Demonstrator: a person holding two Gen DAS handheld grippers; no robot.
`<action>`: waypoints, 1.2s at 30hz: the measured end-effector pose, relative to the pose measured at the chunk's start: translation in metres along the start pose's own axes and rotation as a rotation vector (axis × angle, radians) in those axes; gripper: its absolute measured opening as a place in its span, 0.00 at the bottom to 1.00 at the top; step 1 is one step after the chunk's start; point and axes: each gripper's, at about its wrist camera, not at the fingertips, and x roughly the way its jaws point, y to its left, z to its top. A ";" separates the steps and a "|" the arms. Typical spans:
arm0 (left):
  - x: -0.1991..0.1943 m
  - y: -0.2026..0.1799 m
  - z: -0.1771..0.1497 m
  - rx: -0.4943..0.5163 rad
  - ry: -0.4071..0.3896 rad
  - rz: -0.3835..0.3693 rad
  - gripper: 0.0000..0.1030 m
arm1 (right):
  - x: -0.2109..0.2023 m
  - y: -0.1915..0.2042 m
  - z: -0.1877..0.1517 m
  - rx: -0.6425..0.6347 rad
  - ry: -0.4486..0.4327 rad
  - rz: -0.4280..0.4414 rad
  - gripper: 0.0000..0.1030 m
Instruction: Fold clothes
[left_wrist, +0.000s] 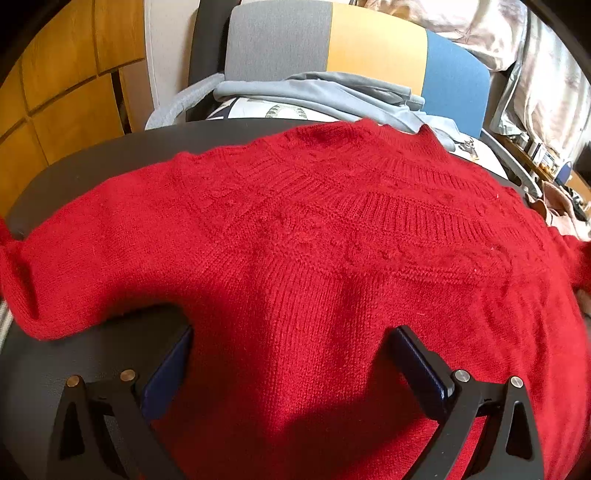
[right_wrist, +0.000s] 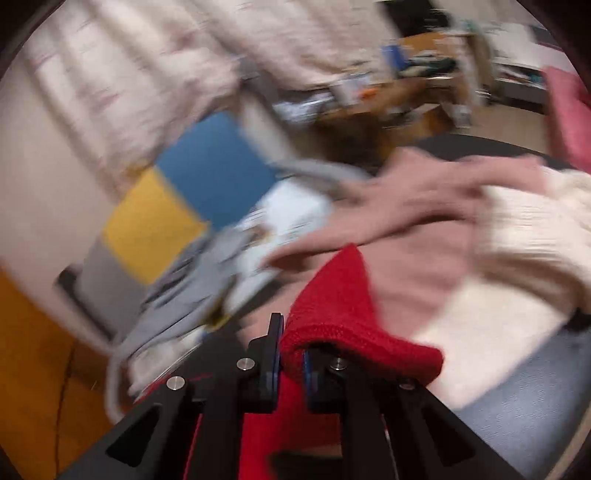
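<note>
A red knitted sweater (left_wrist: 295, 240) lies spread flat on a dark round table (left_wrist: 110, 155), neck toward the far edge and one sleeve running off to the left. My left gripper (left_wrist: 295, 354) hovers open over the sweater's body. Its left finger is by the armpit and its right finger is above the knit, with nothing pinched. In the blurred right wrist view, my right gripper (right_wrist: 291, 354) is shut on a fold of the red sweater (right_wrist: 332, 306), which bunches up over the fingers, lifted off the table (right_wrist: 517, 398).
A chair (left_wrist: 369, 40) with a grey, yellow and blue back stands behind the table, and a grey-blue garment (left_wrist: 332, 92) is draped on it. A pink garment (right_wrist: 406, 258) and a cream one (right_wrist: 535, 221) lie on the table's right side. Wooden flooring (left_wrist: 66, 92) is on the left.
</note>
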 end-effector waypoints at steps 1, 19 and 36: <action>-0.004 0.003 0.002 -0.014 0.002 -0.017 1.00 | 0.003 0.021 -0.005 -0.037 0.010 0.026 0.08; -0.033 0.053 0.006 -0.239 0.019 -0.157 1.00 | 0.121 0.264 -0.267 -0.361 0.501 0.422 0.12; -0.001 -0.065 0.051 0.022 0.015 -0.161 1.00 | 0.051 0.078 -0.227 -0.403 0.279 0.076 0.27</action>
